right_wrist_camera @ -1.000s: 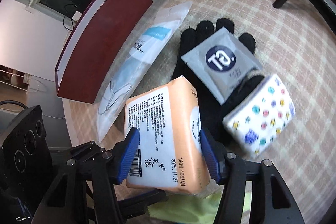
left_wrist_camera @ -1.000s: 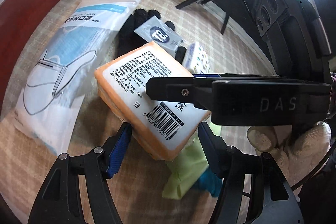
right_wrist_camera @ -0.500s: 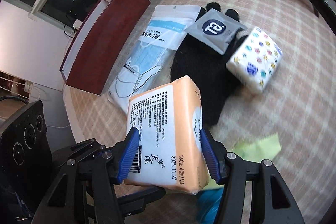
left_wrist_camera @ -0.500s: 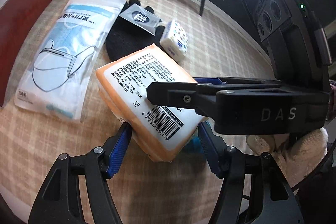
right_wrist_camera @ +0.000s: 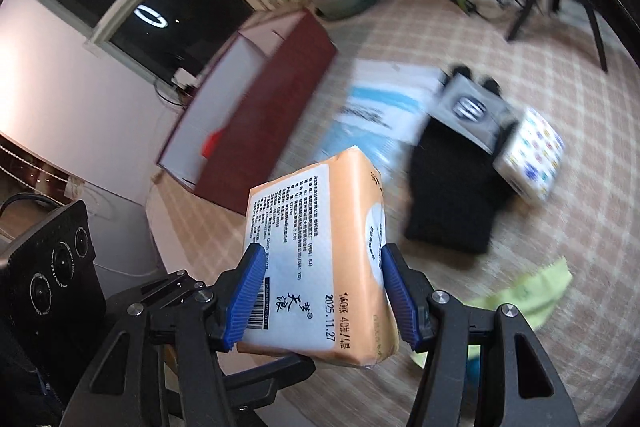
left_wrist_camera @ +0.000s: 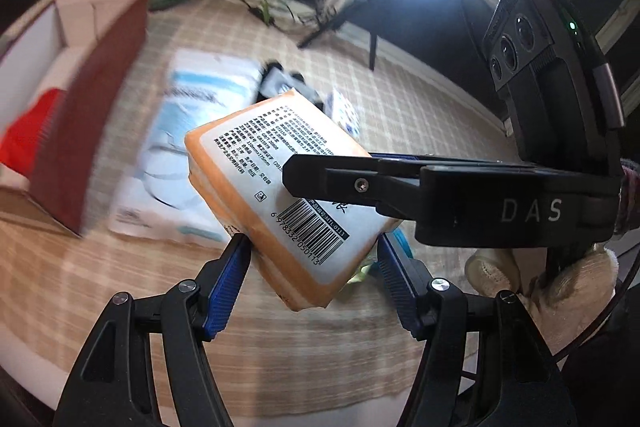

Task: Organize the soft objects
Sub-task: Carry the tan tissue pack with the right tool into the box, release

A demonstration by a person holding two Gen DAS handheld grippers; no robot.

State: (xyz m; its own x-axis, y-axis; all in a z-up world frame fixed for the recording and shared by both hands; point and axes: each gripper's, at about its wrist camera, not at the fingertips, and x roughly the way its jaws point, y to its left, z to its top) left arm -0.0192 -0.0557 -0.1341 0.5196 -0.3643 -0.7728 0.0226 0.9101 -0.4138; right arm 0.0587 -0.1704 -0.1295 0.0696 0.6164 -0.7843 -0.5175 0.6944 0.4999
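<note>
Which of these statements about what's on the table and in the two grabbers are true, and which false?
1. The orange tissue pack is held by both the left gripper and the right gripper. True.
2. The dark red box is closed with a lid. False: it is open, its white inside showing.
3. The black glove lies on the checked tablecloth. True.
4. The grey sachet sits inside the box. False: it rests on the glove.
5. The spotted tissue pack lies beside the glove. True.
6. The right gripper's fingers are red. False: their pads are blue.
</note>
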